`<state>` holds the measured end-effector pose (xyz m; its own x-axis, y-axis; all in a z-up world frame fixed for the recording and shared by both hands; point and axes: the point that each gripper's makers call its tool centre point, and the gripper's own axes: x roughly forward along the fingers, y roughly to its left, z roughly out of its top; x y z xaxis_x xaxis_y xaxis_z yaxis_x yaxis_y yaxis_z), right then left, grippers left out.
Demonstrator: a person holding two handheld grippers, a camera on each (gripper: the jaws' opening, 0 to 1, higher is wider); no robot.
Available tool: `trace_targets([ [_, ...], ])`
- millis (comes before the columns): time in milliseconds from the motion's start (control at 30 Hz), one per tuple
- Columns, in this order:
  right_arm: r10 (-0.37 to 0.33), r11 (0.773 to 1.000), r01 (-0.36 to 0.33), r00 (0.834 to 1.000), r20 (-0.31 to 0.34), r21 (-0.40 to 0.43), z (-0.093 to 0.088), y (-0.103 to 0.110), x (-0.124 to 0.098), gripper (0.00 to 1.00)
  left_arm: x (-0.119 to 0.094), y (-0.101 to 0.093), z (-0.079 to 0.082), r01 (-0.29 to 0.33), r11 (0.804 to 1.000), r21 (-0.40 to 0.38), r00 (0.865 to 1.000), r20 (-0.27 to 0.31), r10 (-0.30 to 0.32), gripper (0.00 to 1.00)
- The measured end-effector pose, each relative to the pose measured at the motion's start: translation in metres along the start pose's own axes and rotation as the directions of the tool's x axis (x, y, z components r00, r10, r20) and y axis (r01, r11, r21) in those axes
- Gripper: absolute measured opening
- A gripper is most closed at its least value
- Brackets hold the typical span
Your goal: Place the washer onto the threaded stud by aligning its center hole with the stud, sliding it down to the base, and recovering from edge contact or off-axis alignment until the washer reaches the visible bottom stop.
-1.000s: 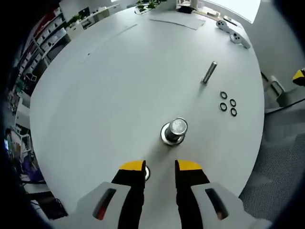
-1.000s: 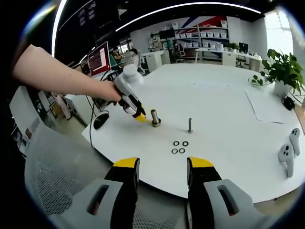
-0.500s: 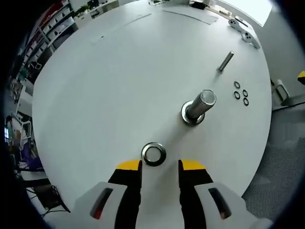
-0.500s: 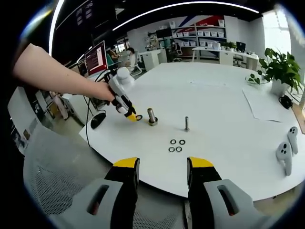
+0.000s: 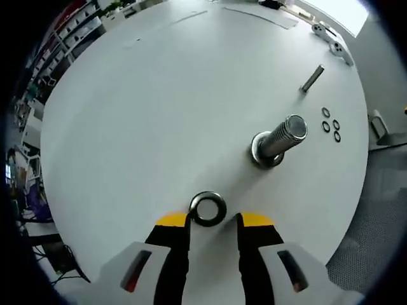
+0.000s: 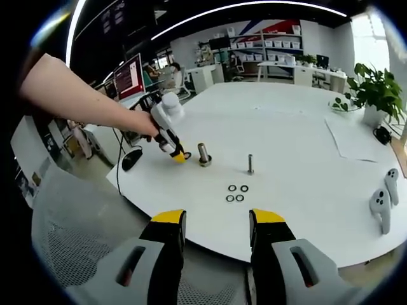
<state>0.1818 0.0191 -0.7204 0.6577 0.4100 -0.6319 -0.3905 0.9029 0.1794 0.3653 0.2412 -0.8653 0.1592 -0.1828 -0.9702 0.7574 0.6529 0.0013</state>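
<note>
A steel washer (image 5: 208,208) lies flat on the white round table (image 5: 159,108), just ahead of the gap between my left gripper's (image 5: 215,221) yellow-tipped jaws. Those jaws stand open with nothing held. The thick threaded stud (image 5: 280,138) stands upright on its base to the front right, apart from the washer. In the right gripper view a person's hand holds the left gripper (image 6: 173,145) low over the table beside that stud (image 6: 203,154). My right gripper (image 6: 217,219) hangs open off the table's near edge, nothing between its jaws.
A thin upright stud (image 6: 250,164) and several small dark rings (image 6: 235,193) sit past the thick stud. White controllers (image 6: 382,204) lie at the table's right, a sheet of paper (image 6: 356,143) and a potted plant (image 6: 375,95) farther back. A mesh chair (image 6: 76,254) stands near the table's edge.
The left gripper has closed in on the washer, which now lies nearer its tips. The right gripper has stayed where it was.
</note>
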Motion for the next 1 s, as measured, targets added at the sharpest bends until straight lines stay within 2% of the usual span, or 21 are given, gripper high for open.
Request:
trace_targets([
  [200, 0.003, 1.000, -0.003, 1.000, -0.002, -0.001, 0.000, 0.000, 0.000, 0.42, 0.001, 0.002, 0.001, 0.006, 1.000, -0.024, 1.000, -0.010, -0.007, 0.25],
  [233, 0.003, 1.000, -0.003, 1.000, -0.003, -0.001, 0.000, 0.000, 0.000, 0.42, 0.001, 0.002, 0.001, 0.000, 1.000, 0.016, 1.000, -0.012, 0.000, 0.25],
  [367, -0.004, 1.000, 0.004, 1.000, 0.000, 0.008, -0.001, -0.002, 0.000, 0.42, 0.002, 0.004, 0.004, 0.001, 1.000, -0.011, 1.000, -0.019, -0.001, 0.22],
  [600, 0.000, 1.000, 0.000, 1.000, -0.005, 0.000, -0.001, 0.000, 0.001, 0.42, 0.001, 0.000, 0.003, -0.003, 1.000, 0.003, 0.999, -0.033, 0.003, 0.20],
  [867, 0.005, 1.000, -0.005, 1.000, -0.004, 0.001, -0.001, 0.001, 0.001, 0.42, -0.002, -0.026, -0.015, 0.041, 0.991, 0.124, 0.992, -0.123, -0.026, 0.20],
  [1000, 0.006, 1.000, -0.006, 1.000, -0.001, 0.003, 0.000, 0.001, 0.001, 0.42, -0.003, -0.030, -0.017, 0.043, 0.989, 0.142, 0.990, -0.138, -0.023, 0.21],
])
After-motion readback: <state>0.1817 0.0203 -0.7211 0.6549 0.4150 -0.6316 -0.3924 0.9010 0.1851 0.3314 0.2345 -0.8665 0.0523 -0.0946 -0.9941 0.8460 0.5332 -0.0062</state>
